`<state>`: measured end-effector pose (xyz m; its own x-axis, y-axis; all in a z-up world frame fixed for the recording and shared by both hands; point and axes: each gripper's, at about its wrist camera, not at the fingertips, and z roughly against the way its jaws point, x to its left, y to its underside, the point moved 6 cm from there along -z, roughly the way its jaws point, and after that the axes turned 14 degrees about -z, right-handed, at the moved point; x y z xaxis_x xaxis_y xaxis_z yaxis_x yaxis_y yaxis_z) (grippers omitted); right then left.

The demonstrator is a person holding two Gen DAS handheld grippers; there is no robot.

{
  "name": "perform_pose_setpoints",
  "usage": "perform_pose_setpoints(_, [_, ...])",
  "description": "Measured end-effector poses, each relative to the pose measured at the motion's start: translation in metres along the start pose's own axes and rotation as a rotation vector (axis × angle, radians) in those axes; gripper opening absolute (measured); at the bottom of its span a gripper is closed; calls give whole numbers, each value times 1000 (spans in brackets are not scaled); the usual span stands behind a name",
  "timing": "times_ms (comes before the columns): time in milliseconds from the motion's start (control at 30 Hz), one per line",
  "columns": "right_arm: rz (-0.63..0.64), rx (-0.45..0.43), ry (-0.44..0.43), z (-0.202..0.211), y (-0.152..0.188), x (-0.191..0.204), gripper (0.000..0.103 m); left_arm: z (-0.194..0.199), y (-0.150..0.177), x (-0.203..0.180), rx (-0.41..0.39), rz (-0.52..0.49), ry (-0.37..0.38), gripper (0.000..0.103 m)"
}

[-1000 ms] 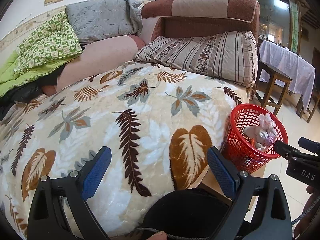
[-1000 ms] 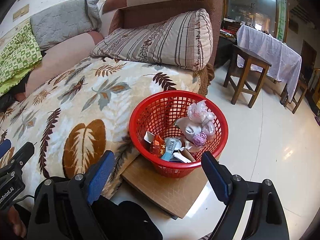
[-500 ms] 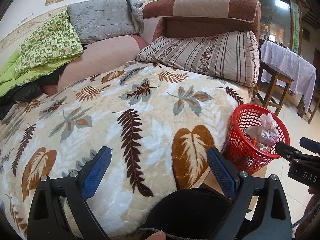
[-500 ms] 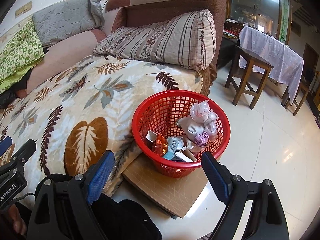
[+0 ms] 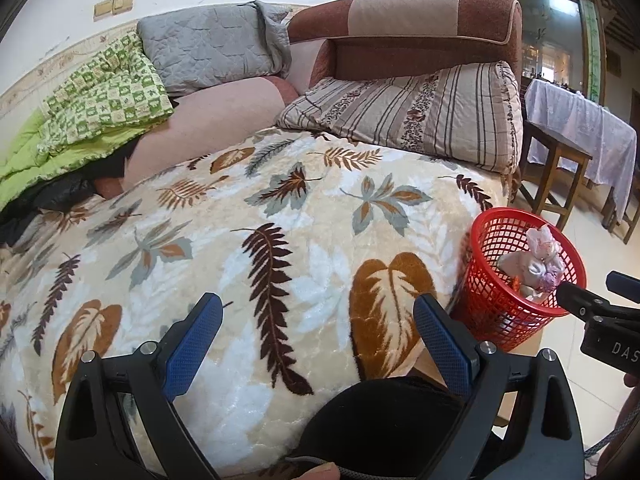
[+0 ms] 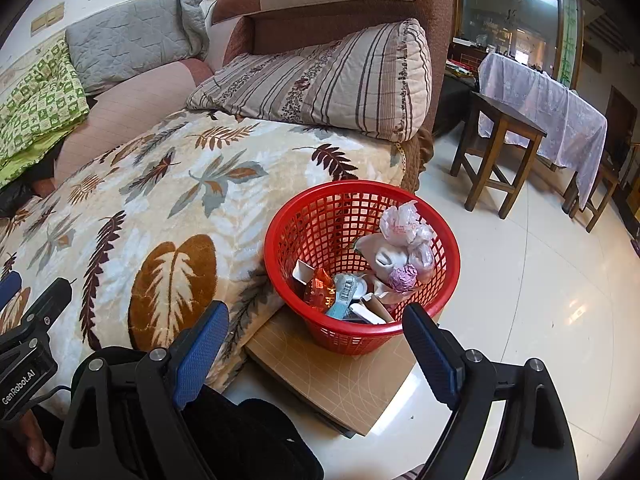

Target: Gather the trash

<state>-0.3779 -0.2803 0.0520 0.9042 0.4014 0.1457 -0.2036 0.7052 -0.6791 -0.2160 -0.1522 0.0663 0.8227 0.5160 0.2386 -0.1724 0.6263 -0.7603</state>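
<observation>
Plush, leaf-printed blanket (image 5: pixel 280 248) covers the sofa before us, with a striped quilted pillow (image 5: pixel 416 116) resting against the brown armrest. Beside the sofa's edge, our red plastic mesh basket (image 6: pixel 362 332) sits on a flat tan board (image 6: pixel 340 380) over the glossy tiled floor (image 6: pixel 540 300). Inside the round basket lies the trash (image 6: pixel 384 264): crumpled plastic bags, an orange wrapper, small cartons. We hold our left tool (image 5: pixel 318 340) over the blanket, blue ribbed pads spread wide, gripping nothing. Our right tool (image 6: pixel 316 346) hangs near the basket, likewise spread and empty.
</observation>
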Motion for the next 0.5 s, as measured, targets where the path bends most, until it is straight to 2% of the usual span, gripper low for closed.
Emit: perform_pose_setpoints(500, [-2,0,3,1,1,1,91,-2,1,0,16,1,4,95])
